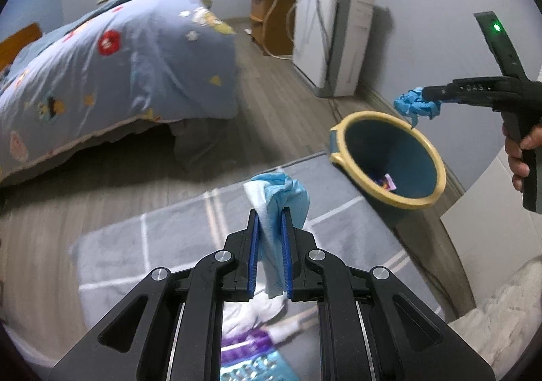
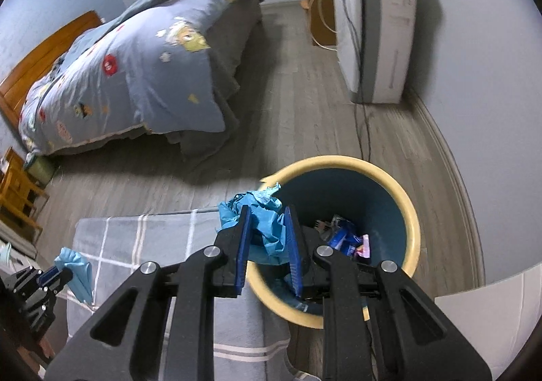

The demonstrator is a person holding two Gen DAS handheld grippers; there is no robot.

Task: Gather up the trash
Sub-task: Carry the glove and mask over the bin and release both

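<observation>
Left wrist view looks down its own left claw point(image 1: 270, 228), whose blue pads are pinched narrow on a limp light-blue and white tissue-like sheet point(image 1: 279, 198) — the sheet sticks up above the fingertips and hangs down between them. Below it lies a grey rug with white grid lines point(image 1: 169, 238) on the grey wood-plank floor point(image 1: 271, 103). Off to the right stands a round teal waste bin with a cream-yellow rim point(image 1: 437, 157), with a few coloured wrappers point(image 1: 386, 183) at its bottom. Above the bin's far rim the right claw point(image 1: 423, 98), held by a hand point(image 1: 520, 150), grips a crumpled bright-blue wad of paper point(image 1: 415, 105).

From the right wrist view, the right claw point(image 2: 267, 228) is closed on that crumpled wad point(image 2: 262, 215), which sits just over the near-left rim of the bin point(image 2: 411, 211) — not yet inside. Wrappers point(image 2: 349, 238) lie in the bin's base. At lower left the left claw point(image 2: 56, 274) holds its pale sheet point(image 2: 76, 271) over the rug point(image 2: 142, 235).

A bed with a blue cartoon-print duvet point(image 2: 135, 76) fills the far left, and a white appliance point(image 2: 376, 35) stands against the wall.
</observation>
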